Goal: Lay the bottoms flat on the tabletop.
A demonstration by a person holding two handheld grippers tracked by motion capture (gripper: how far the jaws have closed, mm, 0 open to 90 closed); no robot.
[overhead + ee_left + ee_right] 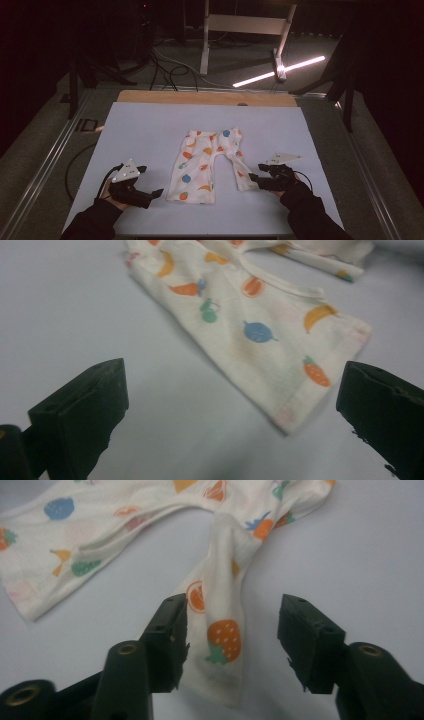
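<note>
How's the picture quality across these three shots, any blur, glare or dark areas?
High view: the room is dark around the lit white table cover, with a glaring light strip on the floor behind. Left gripper view: the fruit-print baby pants look soft and slightly blurred, the near jaws dark. Right gripper view: the twisted pant leg between the jaws is fairly sharp, lighting even.

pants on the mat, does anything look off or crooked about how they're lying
Yes. The pants are lopsided: the left leg lies flat and wide, while the right leg is twisted and bunched into a narrow strip. Its end lies between the open fingers of the right gripper, not yet pinched.
</note>
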